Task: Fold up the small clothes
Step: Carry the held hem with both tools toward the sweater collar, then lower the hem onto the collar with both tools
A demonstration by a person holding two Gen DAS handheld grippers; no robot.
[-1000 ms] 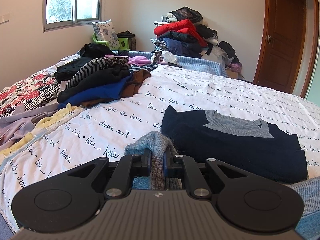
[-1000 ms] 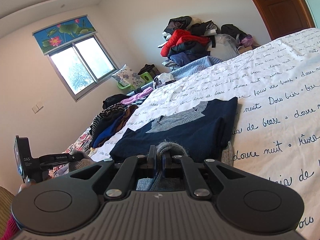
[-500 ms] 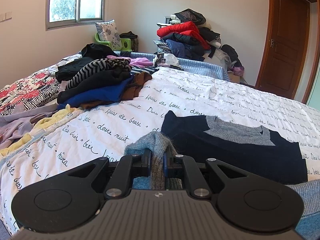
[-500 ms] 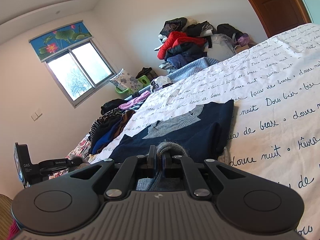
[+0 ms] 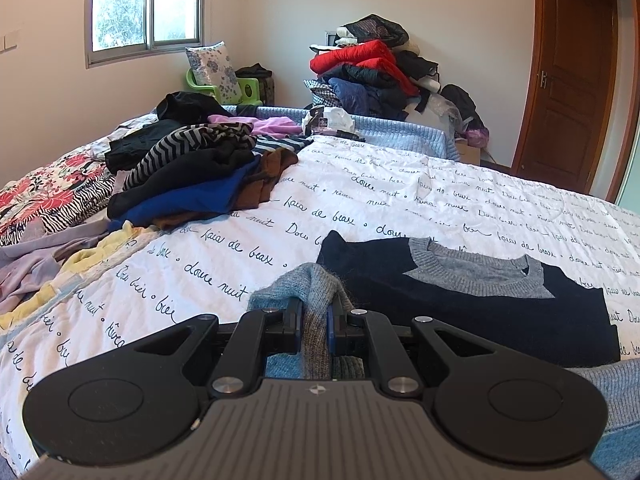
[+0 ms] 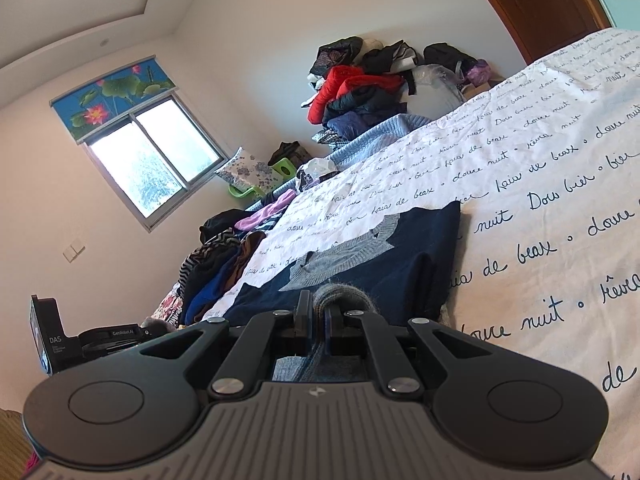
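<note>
Several French phrases are printed in black script across the white bedspread [image 5: 400, 200]: "douce nuit", "rêves" and what looks like "fais de beaux" can be read in both views. On the black device [image 6: 48, 344] at the lower left of the right wrist view, "DAS" is lettered in white, and "GenRobot.AI" is printed on the part beside it (smaller lines under "DAS" are too fine to read).

The left gripper [image 5: 316, 328] is seen at the bottom centre of its frame, pointed forward and somewhat downward over the bed, its jaws clenched on a bunched fold of grey-blue knit [image 5: 316, 292]. The right gripper [image 6: 318, 330] is held nearer to level and rolled, so that the room is shown tilted in its view; its jaws are pressed tight on a grey knit fold [image 6: 340, 294] that bulges above the pads.

A navy sweater [image 5: 480, 304] with a grey collar is laid flat on the bedspread just beyond both grippers, right of centre in the left view and at centre in the right view. An unfolded heap of clothes [image 5: 192, 176] is seen at the left of the left view, and a second pile [image 5: 372, 68] topped with a red jacket is stacked against the far wall, upper centre.
</note>
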